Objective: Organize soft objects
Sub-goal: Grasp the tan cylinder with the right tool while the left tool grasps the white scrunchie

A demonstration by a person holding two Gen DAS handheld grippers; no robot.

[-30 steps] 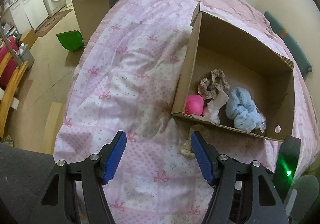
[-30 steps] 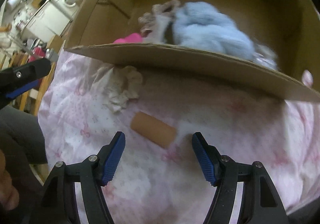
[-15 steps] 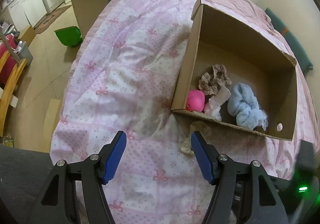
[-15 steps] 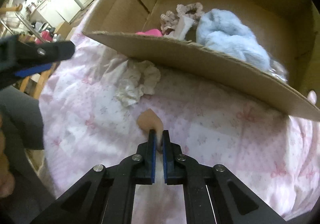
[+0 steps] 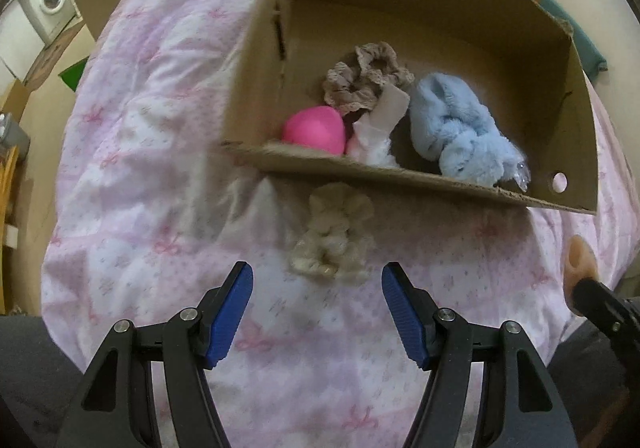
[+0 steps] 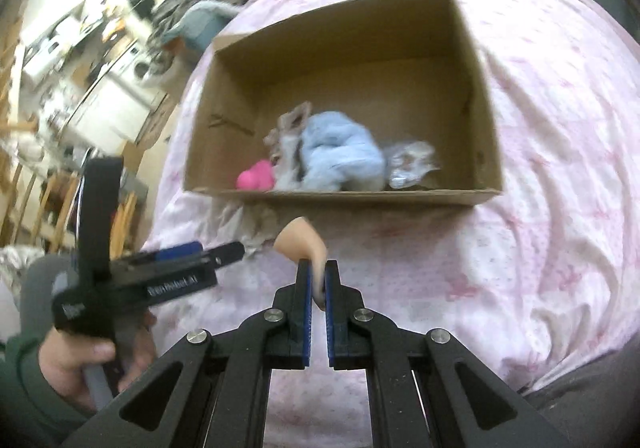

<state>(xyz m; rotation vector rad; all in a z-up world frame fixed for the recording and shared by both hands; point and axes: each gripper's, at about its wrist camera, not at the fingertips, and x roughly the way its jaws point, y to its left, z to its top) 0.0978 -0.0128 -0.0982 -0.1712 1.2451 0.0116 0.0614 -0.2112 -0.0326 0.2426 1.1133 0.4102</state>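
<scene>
Tongs on my right [image 6: 316,280] are pressed together on a peach-coloured sponge [image 6: 303,241], pinching its lower end so the rounded top sticks up above the blue pads, lifted off the bed in front of the cardboard box [image 6: 478,152]. My left tongs [image 5: 317,314] are spread wide, hovering over the pink bow-print duvet [image 5: 132,176] with a cream scrunchie [image 5: 334,240] lying just beyond the fingertips, close against the outside of the box's near wall [image 5: 400,176]. Inside the box I see a pink sponge [image 5: 315,130] in the near left corner, a beige scrunchie [image 5: 366,78] behind it, a white fluffy item [image 5: 374,140] beside the pink one, and a pale blue fluffy scrunchie [image 5: 460,134] to the right. From the right wrist view a crinkled clear wrapper [image 6: 410,164] sits right of the blue one. A washing machine [image 5: 46,6] shows far left.
</scene>
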